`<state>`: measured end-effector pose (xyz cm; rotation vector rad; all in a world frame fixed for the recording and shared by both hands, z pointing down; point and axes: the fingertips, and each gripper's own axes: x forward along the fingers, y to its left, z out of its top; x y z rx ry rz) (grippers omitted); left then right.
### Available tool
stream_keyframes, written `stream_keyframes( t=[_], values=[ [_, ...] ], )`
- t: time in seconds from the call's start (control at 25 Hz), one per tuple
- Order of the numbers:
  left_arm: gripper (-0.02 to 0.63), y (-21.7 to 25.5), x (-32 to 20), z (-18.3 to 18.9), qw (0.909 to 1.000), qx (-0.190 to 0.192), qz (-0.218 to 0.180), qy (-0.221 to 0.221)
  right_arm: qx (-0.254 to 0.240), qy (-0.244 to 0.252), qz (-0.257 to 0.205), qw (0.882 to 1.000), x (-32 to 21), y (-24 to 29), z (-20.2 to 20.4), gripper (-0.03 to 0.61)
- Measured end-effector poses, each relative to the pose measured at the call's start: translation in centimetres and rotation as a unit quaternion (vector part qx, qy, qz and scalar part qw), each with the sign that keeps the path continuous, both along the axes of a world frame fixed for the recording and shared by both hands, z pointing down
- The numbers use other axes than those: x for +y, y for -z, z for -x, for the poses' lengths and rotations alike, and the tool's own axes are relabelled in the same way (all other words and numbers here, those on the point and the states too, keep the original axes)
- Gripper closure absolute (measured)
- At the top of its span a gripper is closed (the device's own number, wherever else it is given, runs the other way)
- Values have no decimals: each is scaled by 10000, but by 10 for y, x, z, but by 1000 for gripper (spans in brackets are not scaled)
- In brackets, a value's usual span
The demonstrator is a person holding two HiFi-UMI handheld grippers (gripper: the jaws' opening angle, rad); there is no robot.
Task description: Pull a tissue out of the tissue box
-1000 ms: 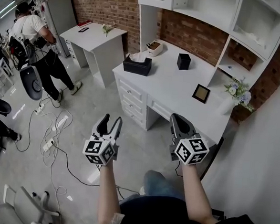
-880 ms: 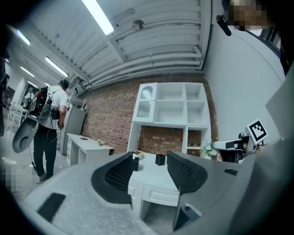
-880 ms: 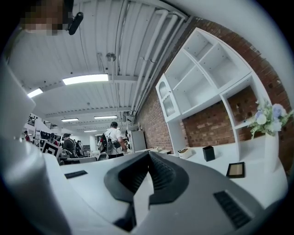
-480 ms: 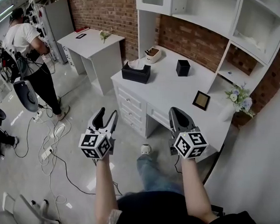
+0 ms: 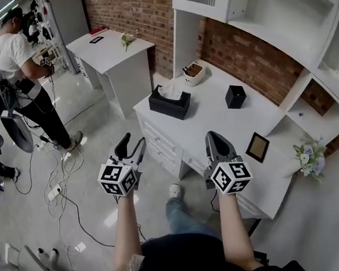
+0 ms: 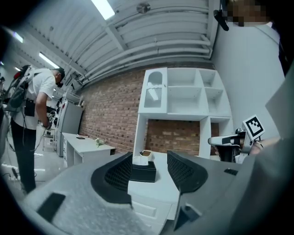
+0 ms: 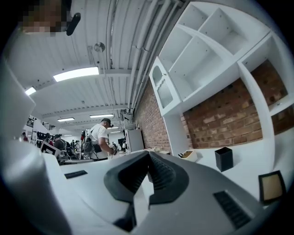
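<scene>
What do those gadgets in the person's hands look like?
The left gripper and right gripper are grey handheld tools, each with two black, ribbed jaw pads. Each carries a white cube printed with black square markers. No cables show. The forearms are bare, below a dark top.

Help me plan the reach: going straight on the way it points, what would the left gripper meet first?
Probably the tissue box on the desk: it sits framed between the left gripper's open jaws, with nothing visible in between. Depth is hard to judge.
</scene>
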<state>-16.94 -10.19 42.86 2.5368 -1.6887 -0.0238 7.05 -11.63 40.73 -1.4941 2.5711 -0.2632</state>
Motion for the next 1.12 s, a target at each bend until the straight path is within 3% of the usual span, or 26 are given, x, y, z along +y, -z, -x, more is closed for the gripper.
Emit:
stream_keyframes(
  t=[0.32, 0.56, 1.12],
  values=[
    [407, -15, -165, 12, 9997, -70, 236, -75, 13, 141, 312, 9994, -171, -9, 30, 580],
    [403, -22, -255, 17, 9992, -134, 377, -64, -47, 276, 556, 9981, -264, -23, 44, 580],
    [403, -39, -334, 4, 9968, -221, 622, -454, 45, 288, 810, 9963, -342, -34, 58, 581]
  ],
)
